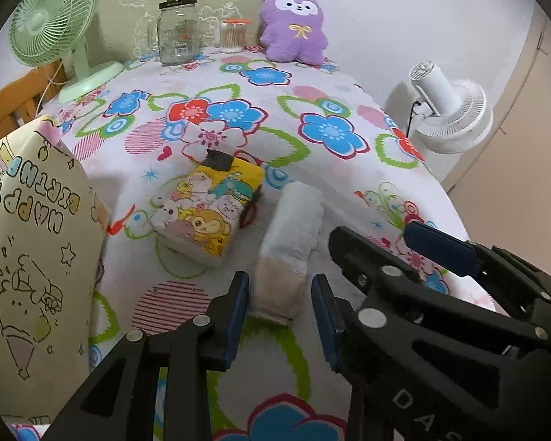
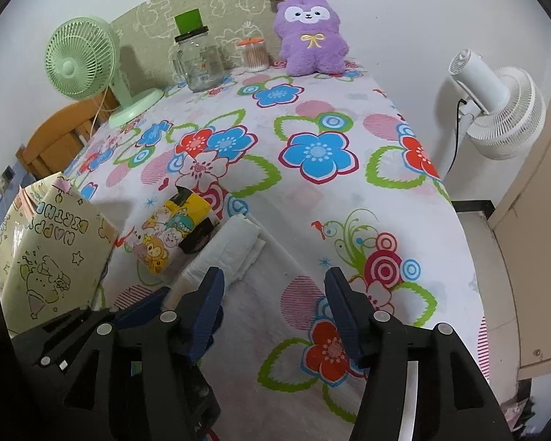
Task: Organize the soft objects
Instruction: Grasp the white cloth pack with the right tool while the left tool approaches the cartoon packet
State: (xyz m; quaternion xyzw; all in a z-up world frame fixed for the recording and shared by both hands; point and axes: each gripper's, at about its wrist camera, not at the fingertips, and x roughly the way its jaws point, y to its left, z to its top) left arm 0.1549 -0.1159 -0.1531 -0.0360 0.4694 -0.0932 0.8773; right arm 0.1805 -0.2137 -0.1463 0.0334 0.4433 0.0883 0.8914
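Table (image 1: 349,191) under a flowered cloth is running from the near edge to the far edge against the wall. Middle and right half of the surface are lying bare; open room there, right up to the right edge, where the cloth is dropping off beside a white fan (image 1: 452,110) standing off the table.

Left gripper (image 1: 280,316) is pointing down at the near-middle of the surface, jaws apart, straddling the near end of the rolled white towel (image 1: 294,235). Pads are sitting just beside the roll on both sides; no clear contact showing. Right gripper (image 2: 275,305) is hanging with jaws apart over bare cloth, nothing between them, just right of the towel (image 2: 220,253).

Towel is lying lengthwise toward the far edge, white, soft, layered at its far end, near end looking beige in the left wrist view. Tissue pack (image 1: 209,209), yellow with cartoon animals, is lying just left of it, close or touching; cannot tell which. Paper bag (image 1: 33,257) with birthday print is standing at the left edge, cut off by the frame.

Far edge: green fan (image 1: 62,33) at the far-left corner, glass jar (image 1: 176,33), small container with orange lid (image 1: 235,35), purple plush (image 1: 294,25) propped against the wall. Jar label too small to read. Near edge is hidden behind the grippers.
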